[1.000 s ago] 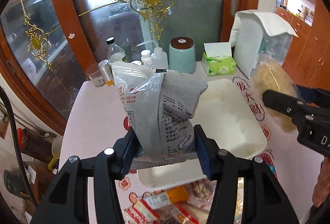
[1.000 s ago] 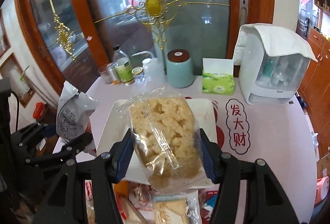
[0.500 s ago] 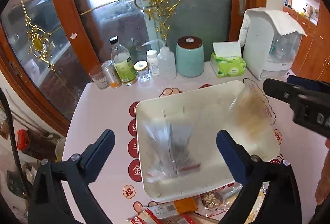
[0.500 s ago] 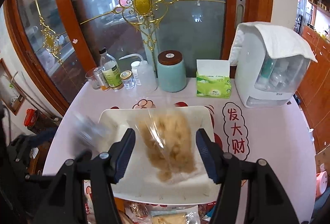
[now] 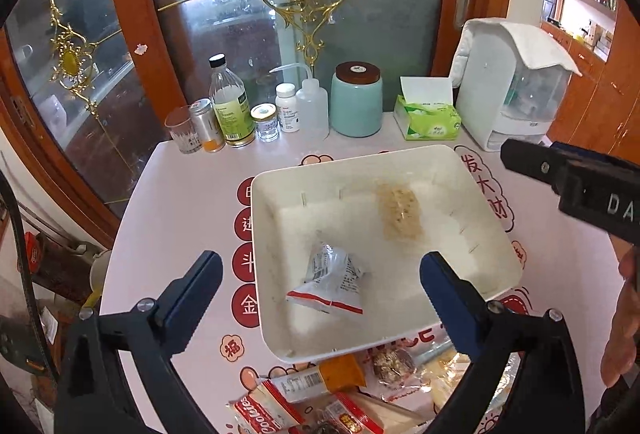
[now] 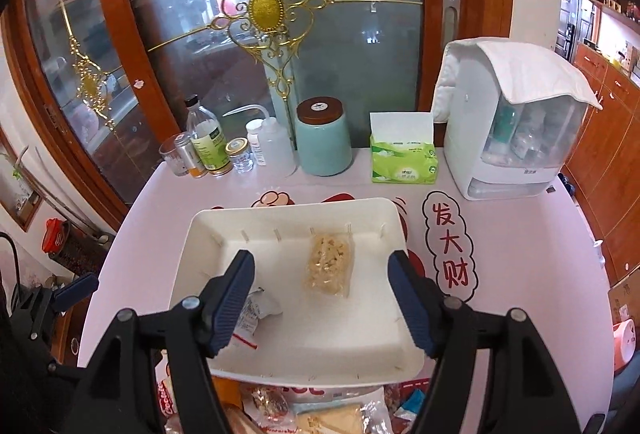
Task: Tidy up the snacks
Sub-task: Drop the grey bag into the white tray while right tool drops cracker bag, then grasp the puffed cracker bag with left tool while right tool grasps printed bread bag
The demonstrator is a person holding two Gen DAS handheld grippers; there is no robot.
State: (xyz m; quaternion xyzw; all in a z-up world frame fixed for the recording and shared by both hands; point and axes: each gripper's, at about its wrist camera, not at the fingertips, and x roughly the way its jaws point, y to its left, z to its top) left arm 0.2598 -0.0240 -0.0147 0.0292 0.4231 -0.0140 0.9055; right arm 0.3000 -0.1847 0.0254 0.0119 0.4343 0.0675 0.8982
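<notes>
Snack packets, grey (image 5: 334, 280) and clear (image 6: 329, 265), lie in the white tray (image 6: 200, 234) beyond both wide-open, empty tongs (image 5: 320, 298) (image 6: 322, 308).

A shallow white rectangular plastic tray (image 5: 276, 234) holds two snacks lying flat and apart: a crumpled grey printed foil packet with a red-striped end (image 5: 332, 280) and a clear bag of pale yellow puffed pieces (image 6: 329, 265). More wrapped snacks (image 5: 320, 390) are heaped beside its near edge.
</notes>
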